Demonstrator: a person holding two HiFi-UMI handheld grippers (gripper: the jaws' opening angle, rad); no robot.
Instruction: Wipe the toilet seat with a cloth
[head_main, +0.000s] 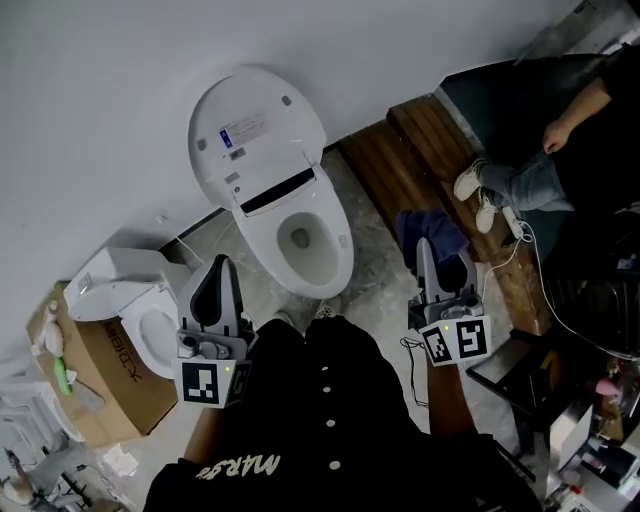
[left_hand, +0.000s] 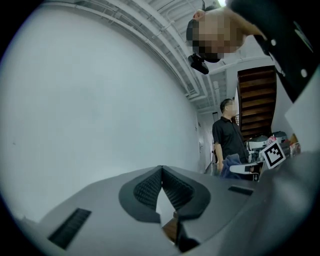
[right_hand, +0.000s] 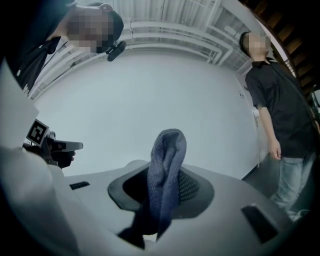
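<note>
A white toilet (head_main: 345, 250) stands against the wall in the head view, with its lid (head_main: 255, 125) raised and the bowl open. My left gripper (head_main: 218, 262) is held near my body, left of the bowl; its jaws are shut with nothing between them (left_hand: 161, 170). Held to the right of the bowl, my right gripper (head_main: 424, 245) is shut on a dark blue cloth (head_main: 432, 232). In the right gripper view the cloth (right_hand: 167, 160) stands folded up out of the pads (right_hand: 192, 187). Both grippers are above the floor and apart from the toilet.
A second white toilet (head_main: 135, 320) rests on a cardboard box (head_main: 90, 390) at the left. Wooden steps (head_main: 420, 160) run along the right, with a seated person (head_main: 540, 170) beyond. Another person (right_hand: 280, 110) stands close by. A white cable (head_main: 535, 270) lies on the floor.
</note>
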